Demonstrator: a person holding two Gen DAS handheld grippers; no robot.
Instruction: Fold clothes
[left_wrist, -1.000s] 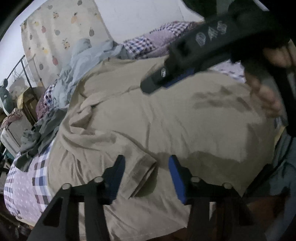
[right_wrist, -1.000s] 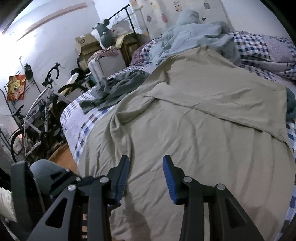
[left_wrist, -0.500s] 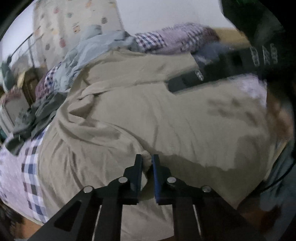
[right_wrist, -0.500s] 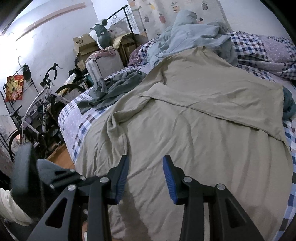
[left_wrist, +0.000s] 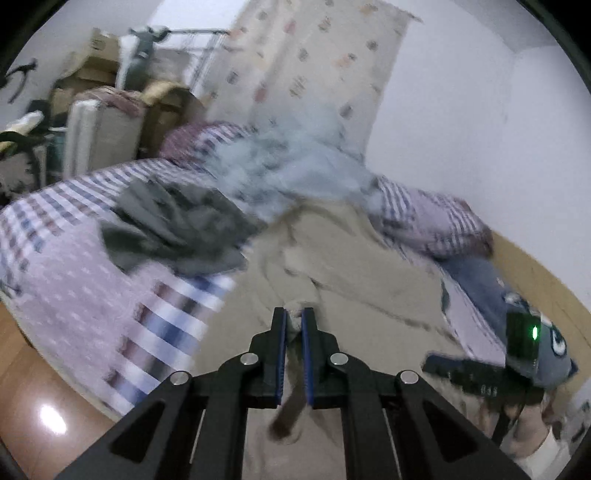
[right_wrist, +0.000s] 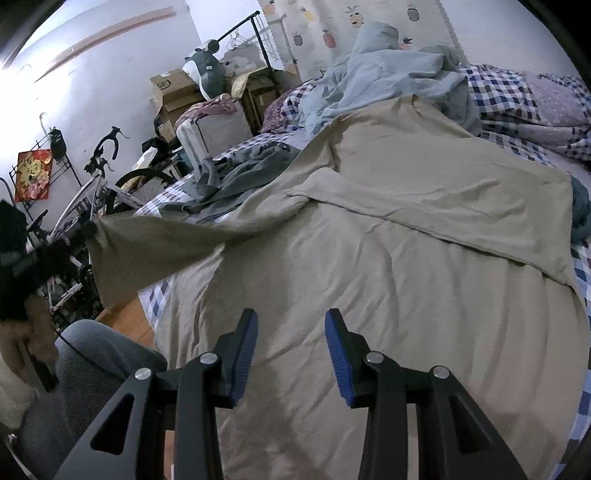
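A large beige shirt lies spread over the bed, its far part folded across. My left gripper is shut on the shirt's sleeve, with a bunch of beige cloth showing between the blue pads. In the right wrist view the left gripper holds that sleeve stretched out past the bed's left edge. My right gripper hovers open over the near part of the shirt, nothing between its fingers. It appears from the side in the blurred left wrist view, low over the shirt.
A dark grey garment and a light blue one lie on the checked bedding beyond the shirt. A bicycle, boxes and a suitcase stand left of the bed. A person's knee is near the left edge.
The left gripper shut on the sleeve edge, then swung left, pulling the sleeve out off the bed's side. The right gripper stayed open and dropped a little towards the shirt.
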